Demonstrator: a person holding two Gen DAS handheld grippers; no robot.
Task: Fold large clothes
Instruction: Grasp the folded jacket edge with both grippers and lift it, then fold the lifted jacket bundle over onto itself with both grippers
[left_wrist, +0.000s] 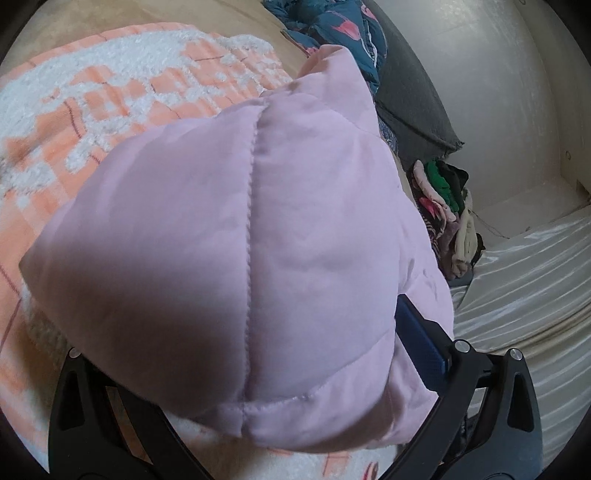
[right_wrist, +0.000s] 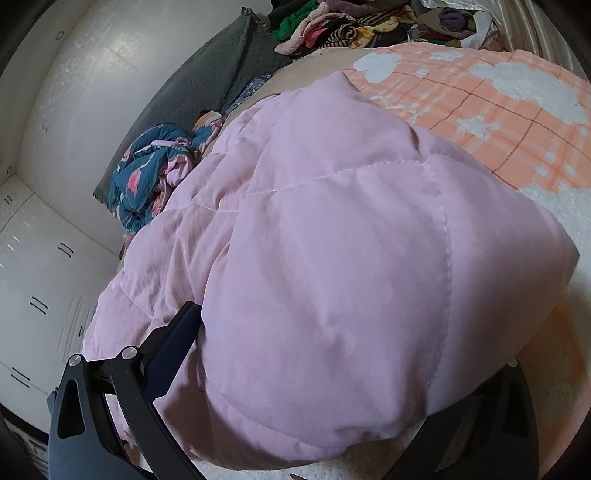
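Note:
A pale pink quilted jacket (left_wrist: 229, 258) fills the left wrist view and drapes over my left gripper (left_wrist: 258, 369). Only the right finger's blue pad (left_wrist: 417, 347) shows, pressed against the fabric; the left finger is hidden under it. The jacket (right_wrist: 332, 277) also fills the right wrist view and covers my right gripper (right_wrist: 314, 369). Its left finger (right_wrist: 177, 339) shows against the fabric; the right finger is hidden. Both grippers look shut on the jacket's bulk. The jacket lies over an orange and white blanket (left_wrist: 110, 92) on the bed.
A blue patterned garment (right_wrist: 155, 177) lies crumpled beside a grey pillow (right_wrist: 207, 81). A pile of mixed clothes (right_wrist: 351, 26) sits at the bed's far end, also in the left wrist view (left_wrist: 447, 210). White wardrobe doors (right_wrist: 33, 277) and a white satin sheet (left_wrist: 524, 280) border the bed.

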